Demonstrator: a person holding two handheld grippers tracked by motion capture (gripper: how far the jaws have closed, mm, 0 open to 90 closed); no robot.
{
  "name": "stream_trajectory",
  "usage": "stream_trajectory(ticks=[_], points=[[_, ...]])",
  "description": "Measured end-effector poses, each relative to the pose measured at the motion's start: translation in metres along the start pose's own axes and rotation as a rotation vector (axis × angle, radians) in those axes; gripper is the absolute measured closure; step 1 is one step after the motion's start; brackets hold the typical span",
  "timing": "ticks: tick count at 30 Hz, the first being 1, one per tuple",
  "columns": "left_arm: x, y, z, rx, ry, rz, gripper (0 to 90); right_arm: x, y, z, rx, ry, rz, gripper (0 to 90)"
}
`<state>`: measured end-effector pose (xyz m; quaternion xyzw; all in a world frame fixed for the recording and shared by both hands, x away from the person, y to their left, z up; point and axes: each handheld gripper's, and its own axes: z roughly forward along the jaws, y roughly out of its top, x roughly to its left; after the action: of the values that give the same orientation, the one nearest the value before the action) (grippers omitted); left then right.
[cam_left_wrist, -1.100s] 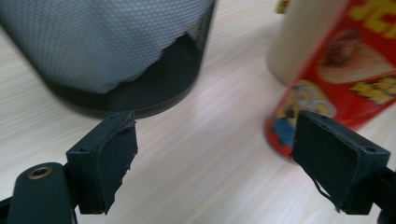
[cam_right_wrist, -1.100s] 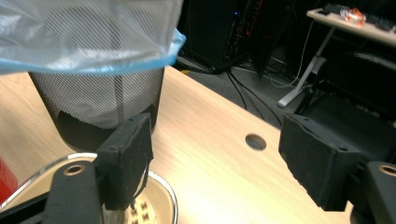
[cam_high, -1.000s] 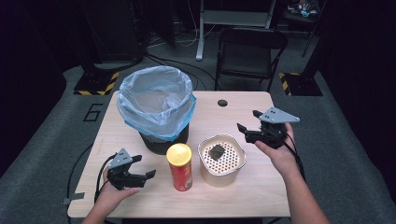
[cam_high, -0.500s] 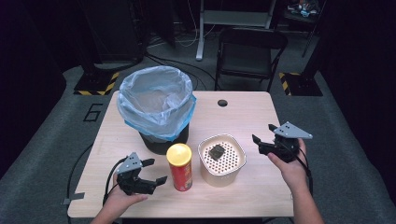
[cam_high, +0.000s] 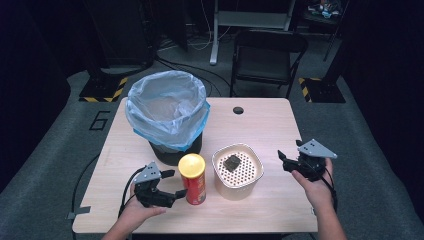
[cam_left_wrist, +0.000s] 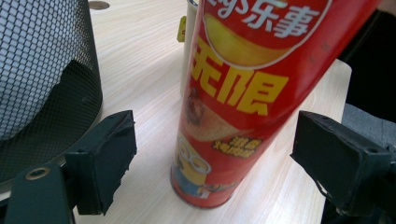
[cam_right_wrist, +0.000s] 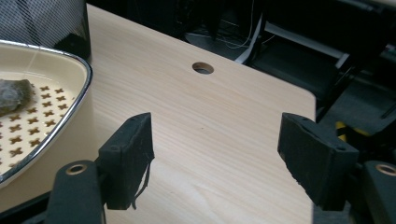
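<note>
Evidently the red chip can (cam_high: 192, 178) is the object in hand: it stands upright at lower centre of the high view, between the wide-spread jaws of the left tool (cam_left_wrist: 212, 154), untouched. It looks light, stiff and smooth-walled, so a low mid-body grip seems safest. Just right sits a perforated cream bowl (cam_high: 238, 171); above, a lined mesh bin (cam_high: 166, 115). Right tool (cam_high: 285, 161) hangs open over bare surface (cam_high: 260, 120).

High view looks down on bench (cam_high: 260, 125). My left camera sits close to can (cam_left_wrist: 243, 102); right camera shares bench hole (cam_right_wrist: 203, 68).
</note>
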<state>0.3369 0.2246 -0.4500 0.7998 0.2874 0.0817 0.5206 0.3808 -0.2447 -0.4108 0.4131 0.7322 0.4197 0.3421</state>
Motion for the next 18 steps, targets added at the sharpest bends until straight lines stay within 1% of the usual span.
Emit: stream_trajectory(ticks=[1,2,4,5,6,8,10,11,13,14,15,16,18], points=[[0.0,0.0,0.002,-0.002,-0.007,0.005,12.5,-0.002,-0.003,0.001,0.014,0.01,0.017,26.2],[-0.001,0.0,0.006,0.009,-0.015,0.008,11.3,-0.003,-0.006,0.002,0.014,0.008,0.031,26.4],[-0.003,0.0,0.012,0.027,-0.025,0.017,11.0,-0.005,-0.012,0.004,0.018,0.017,0.055,26.4],[-0.005,0.0,0.015,0.029,-0.024,0.025,11.0,-0.006,-0.014,0.005,0.035,0.017,0.063,26.3],[-0.006,-0.001,0.018,0.031,-0.024,0.03,11.5,-0.006,-0.016,0.006,0.046,0.006,0.063,26.3],[-0.007,-0.003,0.023,0.037,-0.023,0.034,12.2,-0.005,-0.017,0.007,0.055,-0.002,0.039,26.3],[-0.009,-0.006,0.028,0.043,-0.011,0.037,13.0,-0.002,-0.018,0.009,0.061,-0.004,0.021,26.3],[-0.008,-0.007,0.03,0.05,-0.006,0.046,13.2,-0.001,-0.018,0.01,0.062,-0.005,0.013,26.3],[-0.008,-0.009,0.033,0.051,-0.011,0.041,13.5,0.002,-0.019,0.012,0.07,-0.004,-0.003,26.3],[-0.008,-0.01,0.034,0.042,-0.011,0.037,13.9,0.003,-0.019,0.013,0.078,-0.002,-0.01,26.3],[-0.009,-0.011,0.035,0.04,-0.011,0.038,14.1,0.005,-0.02,0.014,0.083,-0.002,-0.011,26.3],[-0.008,-0.011,0.036,0.042,-0.009,0.043,14.3,0.005,-0.02,0.015,0.088,0.0,-0.022,26.3],[-0.009,-0.011,0.04,0.036,-0.01,0.041,14.2,0.007,-0.021,0.016,0.099,0.006,-0.019,26.3]])
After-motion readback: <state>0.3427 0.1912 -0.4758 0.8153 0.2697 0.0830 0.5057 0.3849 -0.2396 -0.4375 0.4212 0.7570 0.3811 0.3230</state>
